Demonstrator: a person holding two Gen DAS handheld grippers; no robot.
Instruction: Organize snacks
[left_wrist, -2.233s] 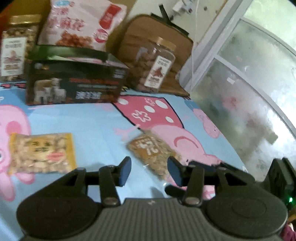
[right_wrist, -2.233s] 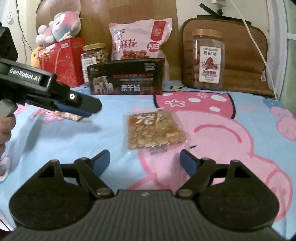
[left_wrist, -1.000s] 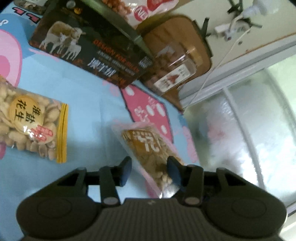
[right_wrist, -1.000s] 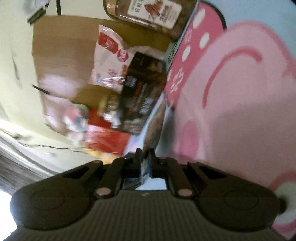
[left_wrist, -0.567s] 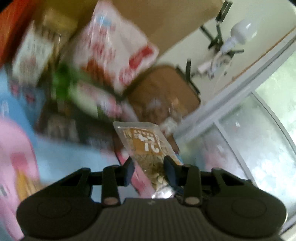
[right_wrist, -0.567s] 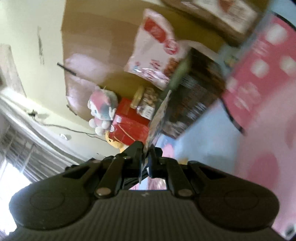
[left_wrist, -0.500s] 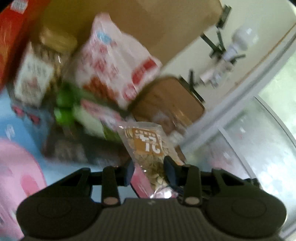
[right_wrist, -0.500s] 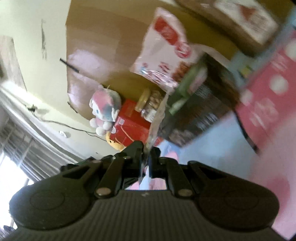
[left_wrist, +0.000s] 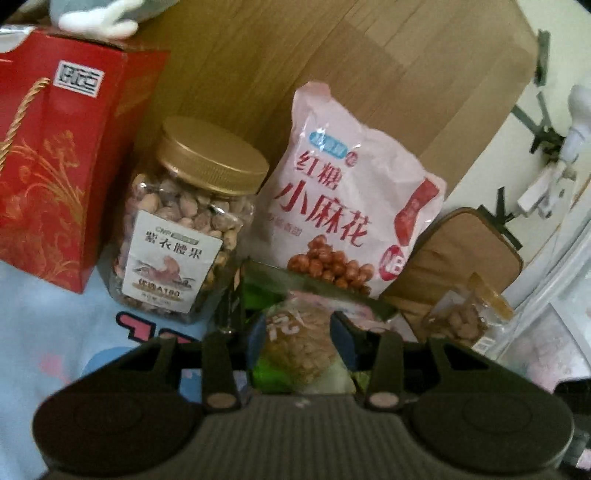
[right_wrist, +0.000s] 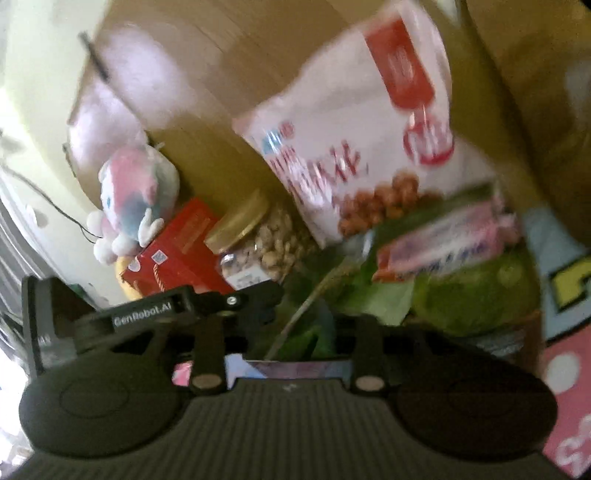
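A clear packet of seeds (left_wrist: 299, 343) with an orange label hangs between the blue pads of my left gripper (left_wrist: 300, 341), just over the open dark box with a green inside (left_wrist: 266, 373). The left jaws are opening, but the pads still touch the packet's sides. In the right wrist view the packet shows edge-on as a thin line (right_wrist: 303, 314) between the fingers of my right gripper (right_wrist: 295, 332). The right jaws are opening and stand apart from that edge. A pink wrapped snack (right_wrist: 443, 236) lies in the green box (right_wrist: 472, 302).
Behind the box stand a gold-lidded nut jar (left_wrist: 184, 229), a pink snack bag (left_wrist: 343, 206) and a red gift box (left_wrist: 55, 147). A brown cushion (left_wrist: 461, 258) and a second jar (left_wrist: 465, 321) are at the right. A plush toy (right_wrist: 133, 199) sits on the red box.
Both grippers lifted the seed packet off the blue sheet and carried it back over the open box. The right jaws, shut on the packet's edge before, have parted.
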